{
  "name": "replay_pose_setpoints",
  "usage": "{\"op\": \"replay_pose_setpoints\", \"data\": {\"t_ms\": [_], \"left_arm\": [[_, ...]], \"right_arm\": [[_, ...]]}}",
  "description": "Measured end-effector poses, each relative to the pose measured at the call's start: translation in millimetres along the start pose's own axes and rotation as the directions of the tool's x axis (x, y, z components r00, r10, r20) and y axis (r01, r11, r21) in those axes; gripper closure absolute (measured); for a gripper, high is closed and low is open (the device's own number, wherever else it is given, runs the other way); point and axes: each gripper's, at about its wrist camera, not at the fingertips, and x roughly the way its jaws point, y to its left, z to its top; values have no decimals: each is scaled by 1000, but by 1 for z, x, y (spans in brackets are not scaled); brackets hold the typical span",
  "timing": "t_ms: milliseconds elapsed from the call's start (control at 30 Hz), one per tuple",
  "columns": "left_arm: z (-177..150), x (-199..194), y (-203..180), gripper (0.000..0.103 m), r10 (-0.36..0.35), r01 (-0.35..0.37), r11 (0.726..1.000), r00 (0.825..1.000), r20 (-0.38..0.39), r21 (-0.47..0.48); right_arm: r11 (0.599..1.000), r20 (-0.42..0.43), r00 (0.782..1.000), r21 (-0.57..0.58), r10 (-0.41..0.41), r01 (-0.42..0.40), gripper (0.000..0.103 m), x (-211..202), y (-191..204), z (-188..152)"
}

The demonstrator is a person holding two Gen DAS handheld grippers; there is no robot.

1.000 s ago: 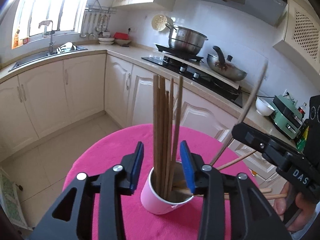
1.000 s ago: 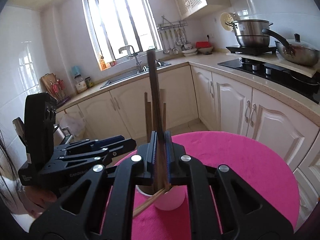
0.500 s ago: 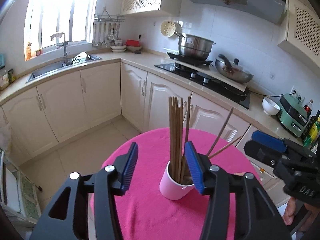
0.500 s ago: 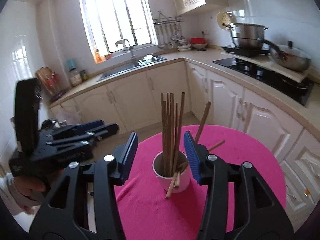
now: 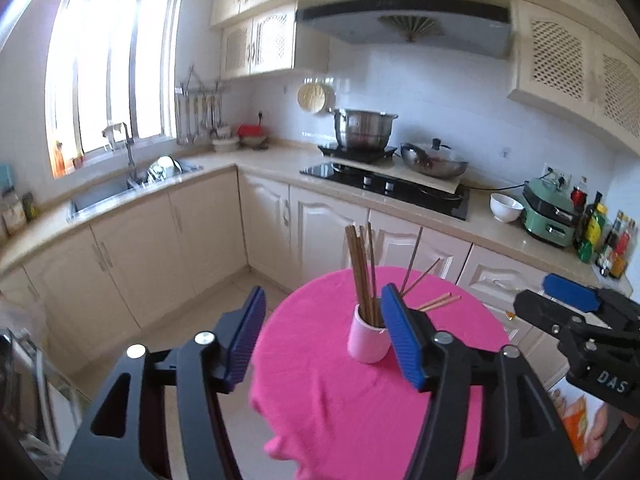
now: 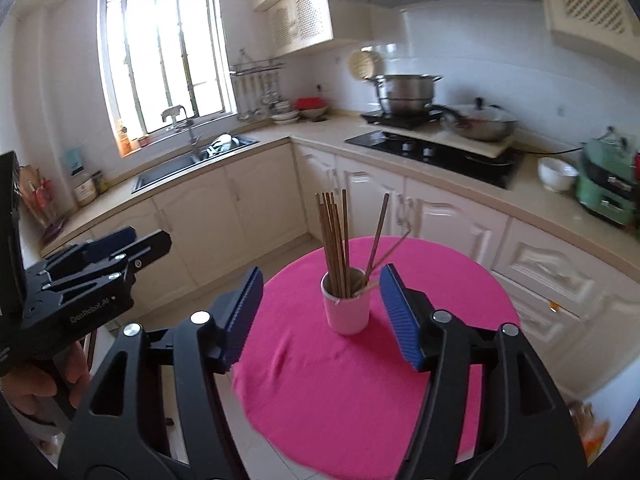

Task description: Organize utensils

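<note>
- Wooden chopsticks, brown and thin, stand bundled near the centre of the right wrist view, in a pale pink cup; most are upright, two lean toward the right of the frame.
- In the left wrist view two further chopsticks seem to lie on the cloth, just right of the cup; whether they touch it cannot be told.
- Handling, as a judgement: each stick is light, stiff and smooth, likely to roll or pivot in a pinch; a grip near mid-length, across the shaft, should hold it best. The cup looks light and tall-loaded, so a sideways knock could tip it.
- The cup stands on a round table under a magenta cloth, soft and creased at its lower edge.
- Left gripper: jaws wide, just opened further, nothing between the blue pads; the cup shows beyond them, apart.
- Right gripper: jaws wide, just opened further, likewise empty, with the cup framed beyond them.
- Cream cabinets, a sink at mid-left and a hob at upper right surround the table.
</note>
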Motion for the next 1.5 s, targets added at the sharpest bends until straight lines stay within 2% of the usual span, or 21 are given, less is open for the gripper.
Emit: {"op": "replay_pose_setpoints", "data": {"t_ms": [67, 200, 400, 500, 800, 867, 1133, 1267, 1500], "left_arm": [[-1, -27, 5, 42, 11, -11, 1000, 1000, 21, 21], [-3, -89, 12, 40, 21, -23, 999, 999, 48, 45], [-1, -170, 17, 39, 35, -40, 998, 993, 109, 42], [-7, -209, 18, 33, 65, -68, 997, 989, 135, 21], [-46, -317, 21, 32, 177, -175, 984, 975, 136, -29], [-55, -341, 24, 32, 180, -175, 983, 976, 124, -50], [-72, -410, 36, 32, 231, -222, 972, 961, 151, -75], [-76, -432, 48, 31, 218, -206, 975, 963, 156, -87], [-77, -454, 60, 30, 196, -189, 980, 966, 172, -53]], "right_arm": [[1000, 13, 1000, 11, -17, 17, 37, -30, 20, -6], [999, 32, 998, -2, -53, 53, 34, -88, 56, -11], [996, 83, 993, -1, -86, 86, 27, -156, 86, -17], [996, 95, 992, -4, -89, 90, 24, -183, 95, -23], [998, 121, 991, -35, -50, 55, 20, -258, 122, -54], [997, 117, 992, -48, -54, 60, 20, -275, 131, -64], [996, 120, 992, -76, -29, 38, 18, -320, 162, -82], [996, 139, 990, -84, -27, 39, 17, -336, 177, -85], [997, 157, 987, -58, -46, 56, 17, -359, 201, -94]]}}
